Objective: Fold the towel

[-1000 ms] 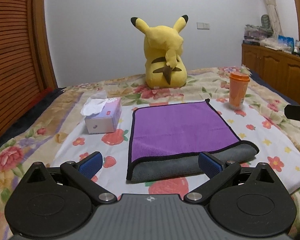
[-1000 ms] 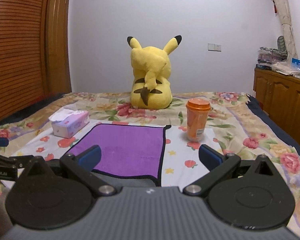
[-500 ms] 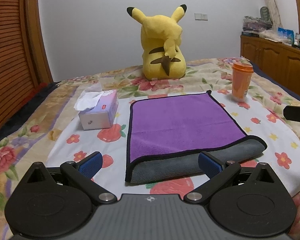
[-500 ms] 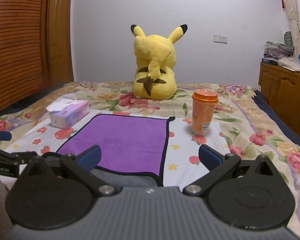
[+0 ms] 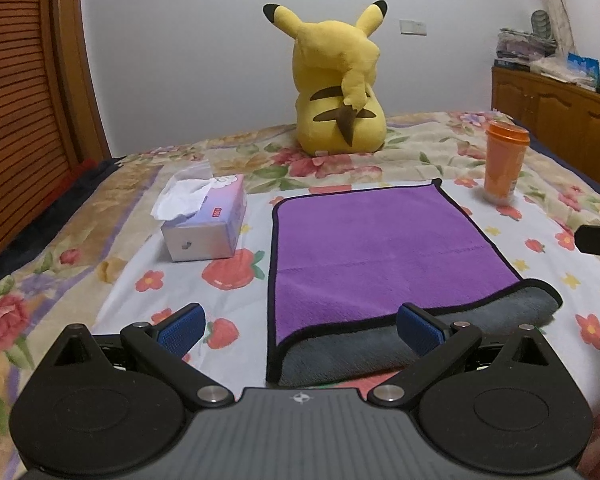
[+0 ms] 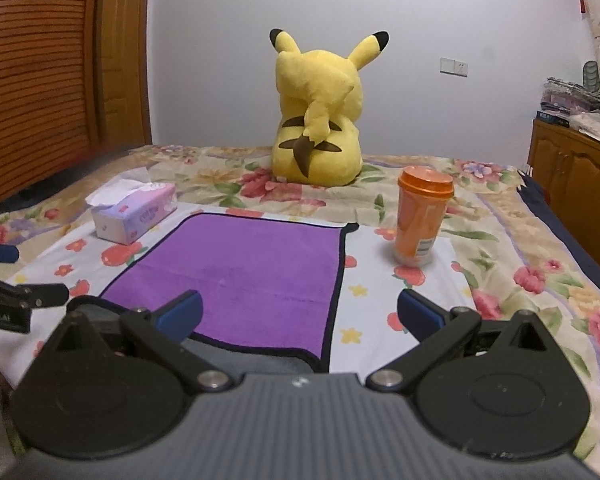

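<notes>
Left wrist view is showing the purple towel (image 5: pixel 380 248) lying folded on the bed, just ahead, its fold running across the near edge. Left gripper (image 5: pixel 300 326) fingers are gaping wide, holding nothing; right gripper (image 6: pixel 300 312) likewise, nearer the towel's right corner.

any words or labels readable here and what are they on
"cotton": my uncertain reading of the blurred script on the tissue box side.
"RobotAI": partly cut off, on the left gripper body.
Red mark on the tissue box end: too blurred.
Orange cup label with barcode: too small.
</notes>
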Tool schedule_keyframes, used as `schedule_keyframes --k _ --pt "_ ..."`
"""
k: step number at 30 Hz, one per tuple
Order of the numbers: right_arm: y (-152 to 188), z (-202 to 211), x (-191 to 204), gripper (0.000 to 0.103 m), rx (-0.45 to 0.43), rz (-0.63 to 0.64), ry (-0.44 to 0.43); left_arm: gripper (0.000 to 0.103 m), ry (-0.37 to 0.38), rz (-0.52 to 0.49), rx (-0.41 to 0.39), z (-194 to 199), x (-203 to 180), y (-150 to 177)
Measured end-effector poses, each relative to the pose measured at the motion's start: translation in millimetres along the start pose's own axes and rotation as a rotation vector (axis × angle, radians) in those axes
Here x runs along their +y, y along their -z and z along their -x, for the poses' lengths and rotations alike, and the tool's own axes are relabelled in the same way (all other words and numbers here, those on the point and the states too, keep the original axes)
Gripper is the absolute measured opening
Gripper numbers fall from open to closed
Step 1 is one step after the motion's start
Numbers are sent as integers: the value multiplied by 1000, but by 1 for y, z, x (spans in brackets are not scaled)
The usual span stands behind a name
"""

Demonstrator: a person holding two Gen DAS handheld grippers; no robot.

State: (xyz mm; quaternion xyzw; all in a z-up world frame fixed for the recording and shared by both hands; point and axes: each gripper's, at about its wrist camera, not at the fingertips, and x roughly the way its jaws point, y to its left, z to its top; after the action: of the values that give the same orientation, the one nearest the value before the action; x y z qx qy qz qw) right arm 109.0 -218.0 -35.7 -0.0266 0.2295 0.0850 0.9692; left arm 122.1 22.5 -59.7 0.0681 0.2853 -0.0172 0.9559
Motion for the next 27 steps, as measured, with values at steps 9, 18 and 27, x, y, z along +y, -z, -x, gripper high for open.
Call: schedule_keyframes --k 9,18,27 --pt "-1 -20 0 103 58 18 -23 103 9 -3 10 -22 9 -3" --pt "3 -44 -1 103 144 33 -39 100 46 12 57 -44 17 -3" --pt "7 -61 0 102 206 50 -71 90 62 32 102 -61 24 -2"
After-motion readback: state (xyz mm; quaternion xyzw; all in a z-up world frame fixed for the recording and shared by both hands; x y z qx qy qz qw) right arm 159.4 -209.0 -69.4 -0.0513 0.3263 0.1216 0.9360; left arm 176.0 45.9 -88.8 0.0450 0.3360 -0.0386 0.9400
